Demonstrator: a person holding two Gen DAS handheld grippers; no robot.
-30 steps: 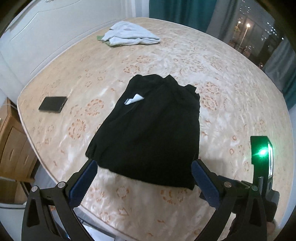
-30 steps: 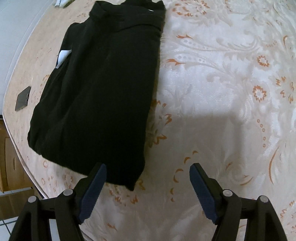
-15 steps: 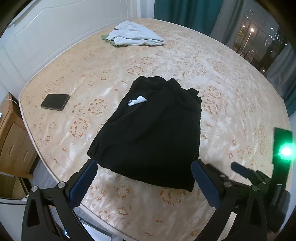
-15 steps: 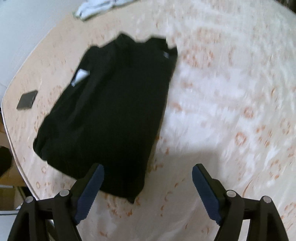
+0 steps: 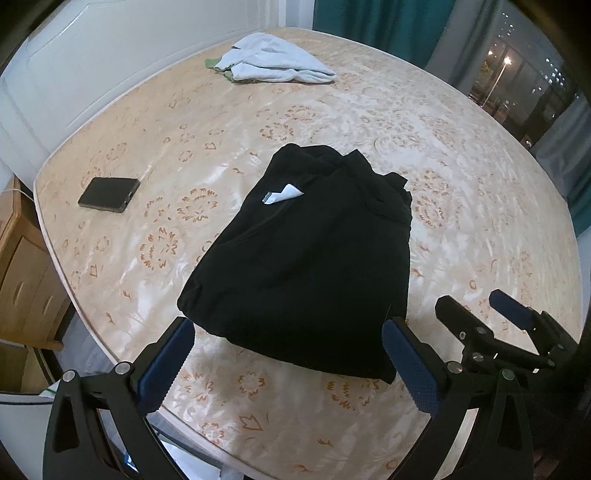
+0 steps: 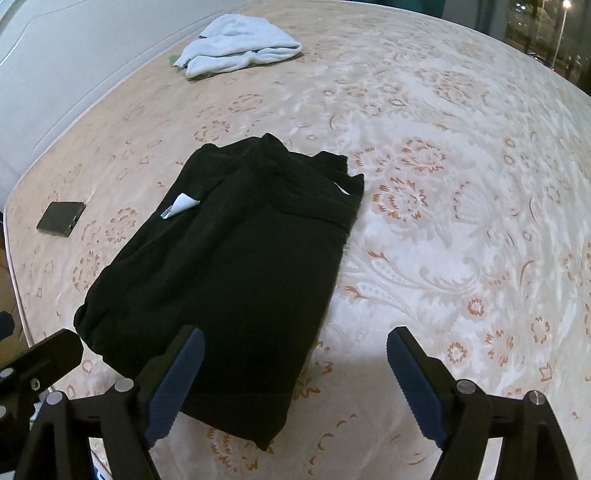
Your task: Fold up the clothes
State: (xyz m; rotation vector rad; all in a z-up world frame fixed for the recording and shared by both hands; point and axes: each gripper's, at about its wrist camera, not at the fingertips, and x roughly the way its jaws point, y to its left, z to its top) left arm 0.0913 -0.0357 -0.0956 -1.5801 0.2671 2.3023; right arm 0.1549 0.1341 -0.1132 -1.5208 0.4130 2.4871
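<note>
**Folded black garment lies on the mattress, both tongs released above it**

A black fabric garment [image 5: 306, 258], folded into a rough rectangle, lies flat on a cream mattress with an orange floral pattern [image 5: 461, 166]. It sits towards the near edge of the mattress, its long side running away from the cameras. A small white label [image 5: 282, 194] pokes out of a fold near the garment's far left part, and the collar end bunches up at the far edge.

The left gripper [image 5: 288, 362], black-framed with blue ribbed pads, hangs over the near end of the garment with its jaws spread wide; nothing is between the pads and they touch no cloth. The right gripper [image 6: 295, 384] hovers above the near right corner of the garment, pointing steeply downward. Its jaws have just been opening further, they stand wide apart, and they grasp nothing; the cloth lies on the mattress below them, clear of the pads. In the left wrist view the right gripper's fingers show at the lower right, just beside the garment's right edge.

A flat dark rectangular phone [image 5: 109, 194] rests on the mattress to the left of the garment, well apart from it. A crumpled pale blue cloth [image 5: 273, 64] lies near the far edge, with a bit of green fabric under it. A white panelled headboard [image 5: 110, 55] borders the mattress on the left, teal curtains [image 5: 376, 22] hang behind, and a wooden cabinet [image 5: 22, 273] stands beside the bed.
</note>
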